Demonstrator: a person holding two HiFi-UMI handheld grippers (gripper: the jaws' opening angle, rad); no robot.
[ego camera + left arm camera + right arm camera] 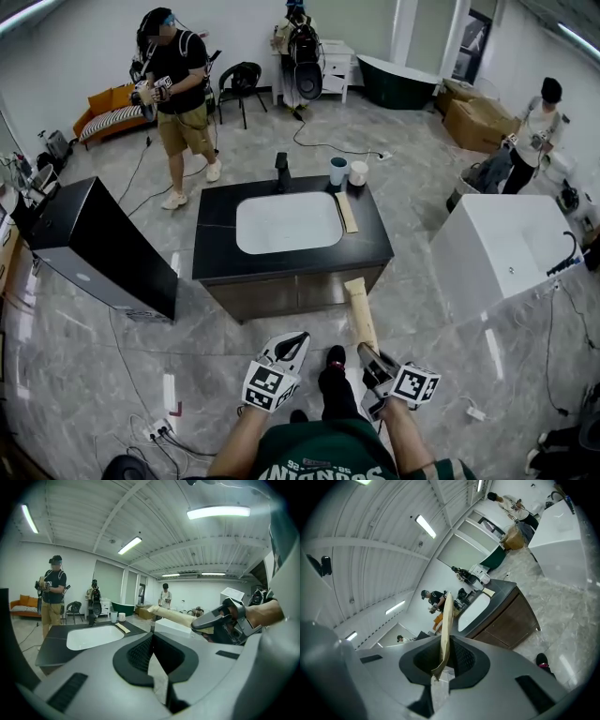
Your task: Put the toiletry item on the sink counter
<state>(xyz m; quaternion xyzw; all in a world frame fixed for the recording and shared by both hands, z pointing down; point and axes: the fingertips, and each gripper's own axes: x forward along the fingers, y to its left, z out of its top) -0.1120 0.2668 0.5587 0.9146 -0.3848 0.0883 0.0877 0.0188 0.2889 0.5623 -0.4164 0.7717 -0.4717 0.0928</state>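
Right gripper (373,361) clamped the tan pack (360,314); only its own view showed the pinch. Left gripper (294,341) sat closed, empty.

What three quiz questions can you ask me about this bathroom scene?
1. True or false: the right gripper is holding the long tan toiletry item.
2. How many cups stand on the sink counter? A one, B two, C four.
3. Fill in: the left gripper holds ____.
Key: 1 true; 2 B; 3 nothing.
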